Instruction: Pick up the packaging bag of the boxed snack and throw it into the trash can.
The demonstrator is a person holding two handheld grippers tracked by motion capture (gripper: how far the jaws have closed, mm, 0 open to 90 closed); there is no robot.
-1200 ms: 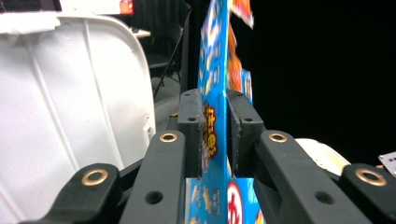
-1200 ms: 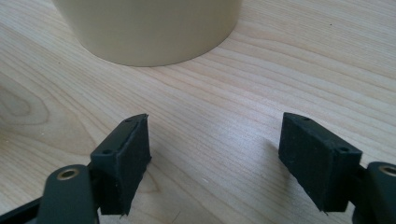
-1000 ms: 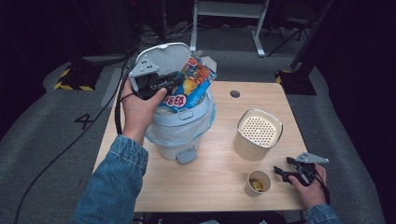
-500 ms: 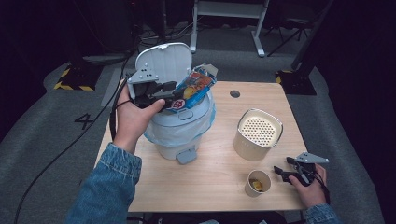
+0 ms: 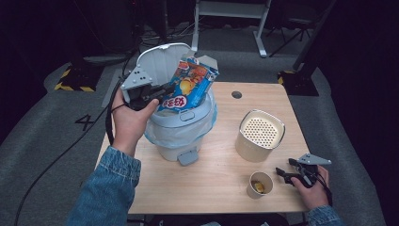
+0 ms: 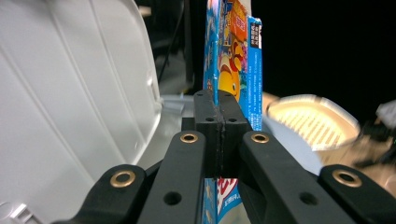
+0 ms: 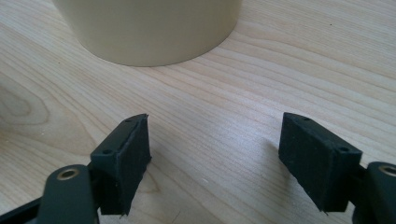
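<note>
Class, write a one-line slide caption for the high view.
Left gripper holds a snack packet over the open bin; right gripper rests open beside a paper cup.

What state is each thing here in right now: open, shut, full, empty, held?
Bin lid: flipped up, open.
Bin: lined with a bag, upright.
Snack packet: held over the bin mouth.
Left claw: shut on the packet.
Right claw: open, holding nothing, low at the table.
Paper cup: upright, something yellow inside.
Cream container: upright, perforated top on.
</note>
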